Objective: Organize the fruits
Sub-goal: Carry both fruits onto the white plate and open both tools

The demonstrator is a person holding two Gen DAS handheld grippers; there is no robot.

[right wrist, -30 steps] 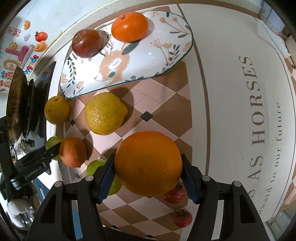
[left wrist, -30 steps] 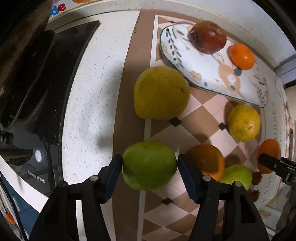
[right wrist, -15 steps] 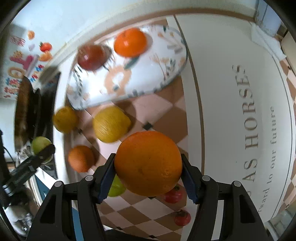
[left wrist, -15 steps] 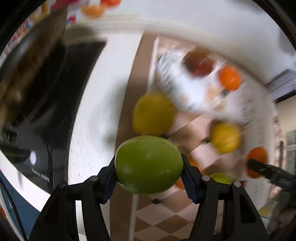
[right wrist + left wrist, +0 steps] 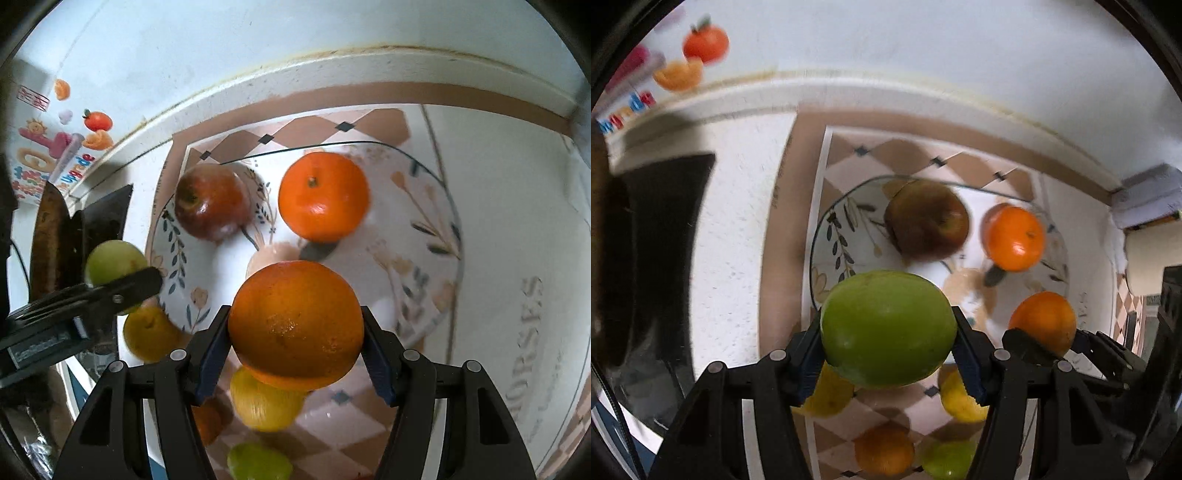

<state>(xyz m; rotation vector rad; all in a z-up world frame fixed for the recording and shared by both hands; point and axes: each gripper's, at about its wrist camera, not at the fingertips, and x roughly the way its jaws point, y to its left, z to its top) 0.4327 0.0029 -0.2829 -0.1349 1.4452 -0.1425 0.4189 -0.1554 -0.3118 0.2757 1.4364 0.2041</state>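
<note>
Checkered mat [image 5: 923, 410]; hand-held gripper [image 5: 888, 350] clamps smooth round green apple [image 5: 888, 326].

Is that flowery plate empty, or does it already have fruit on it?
Not empty. The plate already holds a dark red apple and a small orange; much of its surface is bare.

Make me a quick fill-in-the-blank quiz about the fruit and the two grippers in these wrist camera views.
1. The left gripper holds a round ____ fruit.
2. The right gripper holds a large round ____.
3. The white patterned plate already carries a dark red apple and a small ____ tangerine.
4. The plate carries ____ fruits in all.

Missing words: green; orange; orange; two
</note>
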